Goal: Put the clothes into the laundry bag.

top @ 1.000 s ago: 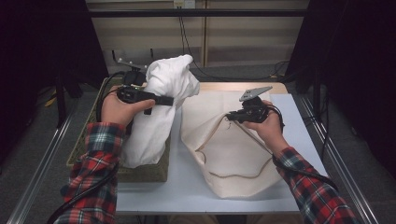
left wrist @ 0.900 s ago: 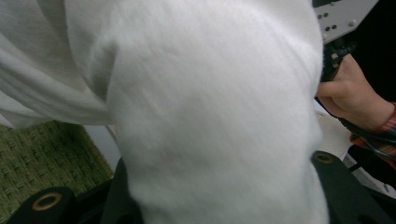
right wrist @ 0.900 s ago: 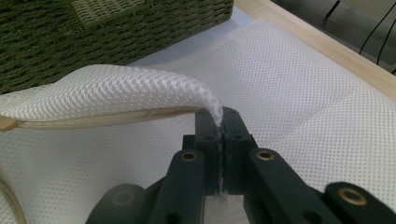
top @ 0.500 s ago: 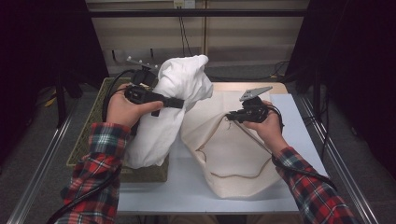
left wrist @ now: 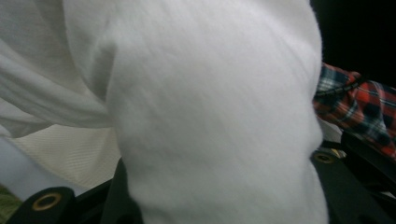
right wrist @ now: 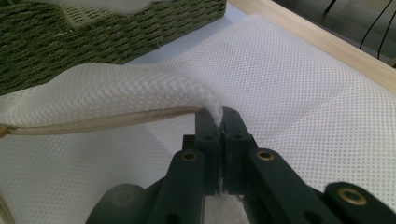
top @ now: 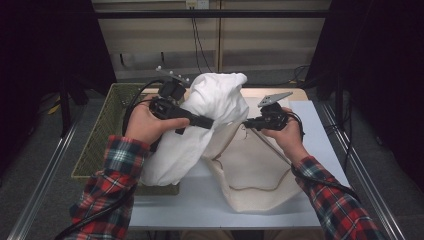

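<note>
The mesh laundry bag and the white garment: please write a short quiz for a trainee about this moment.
1. True or false: the right hand-held gripper is shut on the rim of the mesh bag.
2. What does the left hand-held gripper hold? A) a white garment B) a green basket C) a cable
3. Fill in: the lower end of the white garment hangs over the edge of the green ____.

Key: 1 true, the jaws pinch the mesh rim and lift it. 2 A, the cloth sits between the jaws. 3 basket, at the left of the table.
</note>
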### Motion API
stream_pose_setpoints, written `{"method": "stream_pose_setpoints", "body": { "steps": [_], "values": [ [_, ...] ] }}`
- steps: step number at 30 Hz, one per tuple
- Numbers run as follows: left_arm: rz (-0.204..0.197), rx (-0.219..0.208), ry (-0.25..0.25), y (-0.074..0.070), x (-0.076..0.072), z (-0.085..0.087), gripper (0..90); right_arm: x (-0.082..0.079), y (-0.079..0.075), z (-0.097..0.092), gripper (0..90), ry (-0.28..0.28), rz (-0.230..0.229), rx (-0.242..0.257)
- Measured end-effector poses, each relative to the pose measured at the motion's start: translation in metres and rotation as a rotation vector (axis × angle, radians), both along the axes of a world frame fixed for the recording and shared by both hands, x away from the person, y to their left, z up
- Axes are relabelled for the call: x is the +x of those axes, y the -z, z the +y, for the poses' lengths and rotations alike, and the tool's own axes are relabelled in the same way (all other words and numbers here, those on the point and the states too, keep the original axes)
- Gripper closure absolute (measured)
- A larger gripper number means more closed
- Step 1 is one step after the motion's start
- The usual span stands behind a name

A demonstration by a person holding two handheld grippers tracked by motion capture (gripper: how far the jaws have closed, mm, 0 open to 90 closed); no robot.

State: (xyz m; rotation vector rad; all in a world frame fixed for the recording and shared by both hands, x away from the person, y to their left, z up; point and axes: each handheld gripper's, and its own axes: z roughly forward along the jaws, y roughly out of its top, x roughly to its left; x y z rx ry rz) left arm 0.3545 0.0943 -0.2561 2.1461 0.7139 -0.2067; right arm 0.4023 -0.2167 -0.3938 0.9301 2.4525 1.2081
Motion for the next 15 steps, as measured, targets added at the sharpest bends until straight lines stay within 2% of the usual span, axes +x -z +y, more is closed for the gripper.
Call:
{"method": "stream_pose_setpoints", "body": {
  "steps": [2, 3, 6, 8, 11, 12, 15],
  "values": [
    [-0.008, 0.012, 0.027, 0.0, -0.005, -0.007, 54.8, 0.0, 0.0, 0.0, 87.2, 0.003, 0.0, 0.0],
    [-0.003, -0.003, 0.041, 0.001, -0.007, -0.01, 54.8, 0.0, 0.0, 0.0, 87.2, 0.003, -0.001, 0.001],
    [0.007, 0.015, 0.07, 0.002, -0.012, -0.017, 54.8, 0.0, 0.0, -0.001, 87.2, 0.007, -0.008, 0.01],
    [0.029, -0.015, 0.096, 0.006, -0.015, -0.022, 54.8, 0.0, 0.0, -0.003, 87.3, 0.01, -0.003, 0.016],
    [0.044, -0.012, 0.126, 0.011, -0.017, -0.026, 54.8, 0.001, 0.0, -0.003, 87.3, 0.014, -0.001, 0.013],
    [0.038, -0.013, 0.135, 0.014, -0.017, -0.027, 54.8, 0.001, -0.001, -0.003, 87.3, 0.012, -0.001, 0.015],
    [0.067, -0.024, 0.15, 0.019, -0.022, -0.03, 54.8, 0.001, -0.001, -0.004, 87.3, 0.025, -0.001, 0.024]
  ]
}}
